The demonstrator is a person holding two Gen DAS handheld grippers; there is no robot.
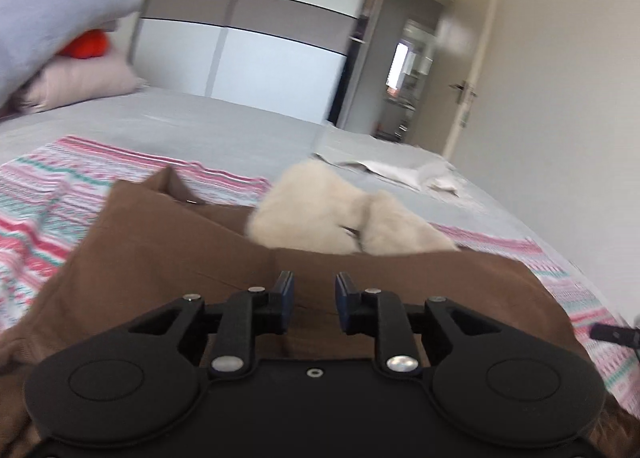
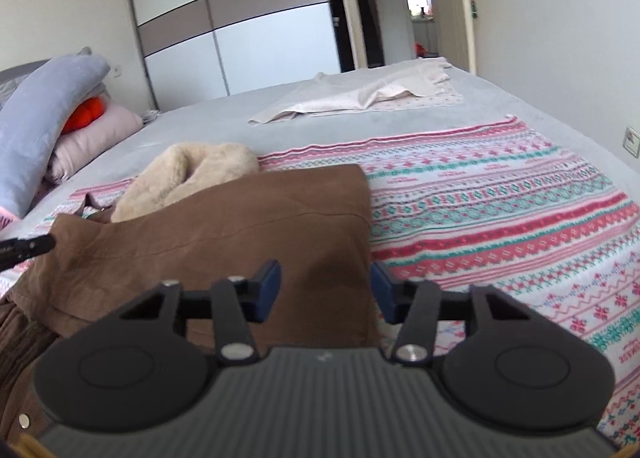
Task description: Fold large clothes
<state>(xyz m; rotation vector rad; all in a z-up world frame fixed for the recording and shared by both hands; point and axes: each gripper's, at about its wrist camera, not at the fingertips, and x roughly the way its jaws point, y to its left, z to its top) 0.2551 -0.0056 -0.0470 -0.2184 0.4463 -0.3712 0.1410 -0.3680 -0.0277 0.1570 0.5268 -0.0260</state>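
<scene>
We see the brown coat (image 1: 168, 258) lying partly folded on the patterned blanket (image 1: 36, 194), fleece collar (image 1: 320, 210) at twelve o'clock. Our left gripper (image 1: 314, 298) hangs over it, jaws slightly parted, empty; our right gripper (image 2: 325, 290) straddles its three o'clock edge, jaws wide, empty. Pinching one layer could undo the fold.
</scene>
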